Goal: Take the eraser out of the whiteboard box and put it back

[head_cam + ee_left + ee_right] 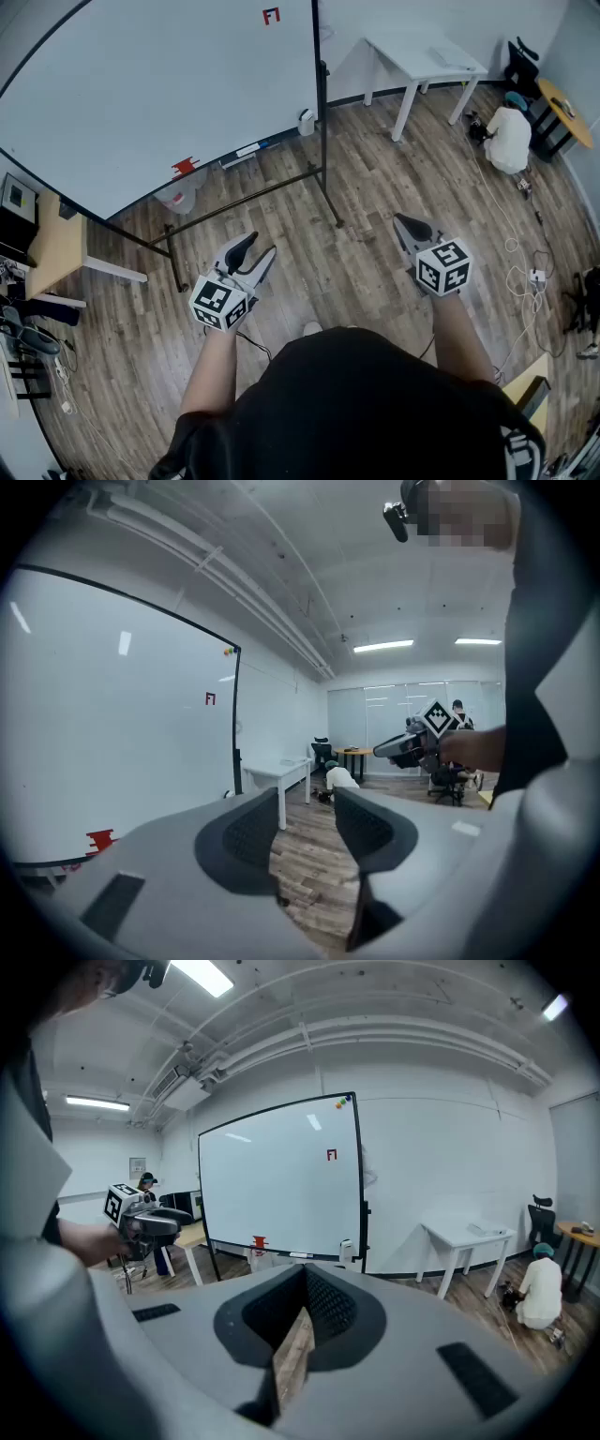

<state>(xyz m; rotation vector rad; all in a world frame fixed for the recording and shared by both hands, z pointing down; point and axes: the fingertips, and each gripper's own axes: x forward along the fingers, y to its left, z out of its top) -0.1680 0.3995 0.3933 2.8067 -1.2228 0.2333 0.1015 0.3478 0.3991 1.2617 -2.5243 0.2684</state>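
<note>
A large whiteboard (159, 84) on a black stand fills the upper left of the head view. Its tray holds a small red object (186, 167), some markers (248, 150) and a white box (306, 122) at the right end. The eraser itself I cannot make out. Both grippers hover over the wooden floor, well short of the board. My left gripper (251, 255) is open with nothing between its jaws (307, 808). My right gripper (405, 225) has its jaws closed together, empty (305, 1274). The right gripper view shows the red object (260, 1242) and the white box (347, 1251) far ahead.
The whiteboard stand's black legs (328, 202) reach out over the floor ahead. A white table (422, 56) stands at the back. A person (511, 136) crouches on the floor at the right, near cables (525, 272). A wooden desk (56, 248) is at the left.
</note>
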